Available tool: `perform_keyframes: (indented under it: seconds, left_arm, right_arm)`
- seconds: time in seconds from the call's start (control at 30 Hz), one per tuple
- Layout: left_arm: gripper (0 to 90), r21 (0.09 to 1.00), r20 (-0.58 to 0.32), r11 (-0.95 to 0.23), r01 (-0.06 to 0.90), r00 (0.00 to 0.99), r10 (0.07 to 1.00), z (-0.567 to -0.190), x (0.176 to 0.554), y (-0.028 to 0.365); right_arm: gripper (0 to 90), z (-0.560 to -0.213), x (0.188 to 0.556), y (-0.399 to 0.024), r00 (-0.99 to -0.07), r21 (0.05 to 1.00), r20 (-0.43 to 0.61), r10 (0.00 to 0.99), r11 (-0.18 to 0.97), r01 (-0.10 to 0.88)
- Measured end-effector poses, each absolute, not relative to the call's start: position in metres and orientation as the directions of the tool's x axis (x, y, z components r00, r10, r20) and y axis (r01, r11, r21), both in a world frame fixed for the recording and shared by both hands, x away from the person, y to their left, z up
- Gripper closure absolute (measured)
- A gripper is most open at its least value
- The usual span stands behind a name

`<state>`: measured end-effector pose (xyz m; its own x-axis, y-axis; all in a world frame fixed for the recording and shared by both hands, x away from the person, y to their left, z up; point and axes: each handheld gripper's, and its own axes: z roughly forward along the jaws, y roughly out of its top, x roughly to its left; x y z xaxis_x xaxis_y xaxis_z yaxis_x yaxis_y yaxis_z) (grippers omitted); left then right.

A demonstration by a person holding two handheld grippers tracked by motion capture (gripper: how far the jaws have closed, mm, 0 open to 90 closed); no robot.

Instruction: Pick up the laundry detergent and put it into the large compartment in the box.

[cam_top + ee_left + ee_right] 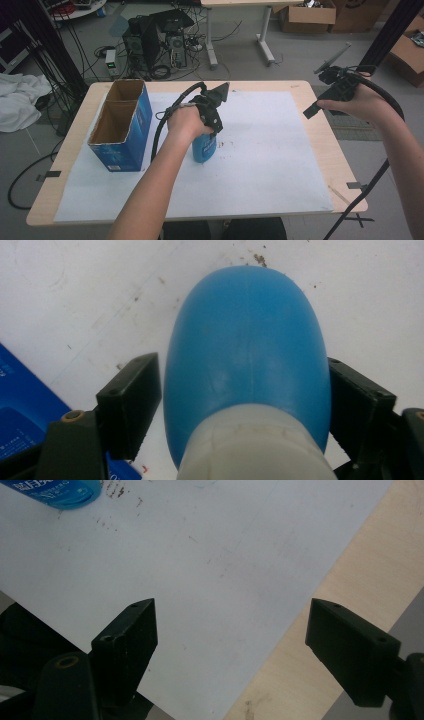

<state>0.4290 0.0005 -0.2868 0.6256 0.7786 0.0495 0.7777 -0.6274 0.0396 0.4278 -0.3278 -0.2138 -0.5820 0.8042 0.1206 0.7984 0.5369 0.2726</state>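
On the left part of the table (310, 125), a tall blue carton (121, 125) stands upright on the white sheet (270, 165) with its top open, showing two brown compartments side by side. Just to its right, near the middle of the sheet, a blue bottle (204, 148) stands upright, and the left gripper (214, 117) comes down on it from above, the person's left hand (186, 122) wrapped around the gripper body. Seen along the left gripper view, the bottle (247, 350) with its whitish neck sits between the two black fingers (131, 400): the one on the right of that view lies against the blue wall, while the one on the left stands right at the other side (a thin sliver of gap may remain; the picture does not settle it). A corner of the carton (20, 410) shows at the lower left there. Small dark specks dot the sheet around the bottle. Farther right, the right gripper (332, 87) hangs in the person's right hand (357, 102) above the table's right edge, well apart from the bottle. Its fingers (127, 640) stand wide with nothing between them, above the sheet's border and bare wood.
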Motion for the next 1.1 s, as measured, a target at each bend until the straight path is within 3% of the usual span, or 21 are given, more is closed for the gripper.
perform_keyframes:
  seconds: [0.37,0.6,1.1]
  left_arm:
    - [29.8,0.038,0.038,-0.623,0.781,0.622,0.782,-0.2870,0.4295,-0.0002]
    - [37.3,0.044,0.024,-0.620,0.783,0.620,0.784,-0.2862,0.4300,0.0015]
    - [38.2,0.034,0.029,-0.625,0.780,0.624,0.781,-0.2840,0.4324,0.0017]
  right_arm:
    - [21.1,-0.2136,0.4275,-0.3281,-0.580,0.272,0.120,0.806,0.535,0.800]
    - [21.2,-0.2136,0.4275,-0.3286,-0.580,0.274,0.123,0.805,0.534,0.799]
    - [21.2,-0.2131,0.4268,-0.3299,-0.580,0.274,0.125,0.805,0.534,0.800]
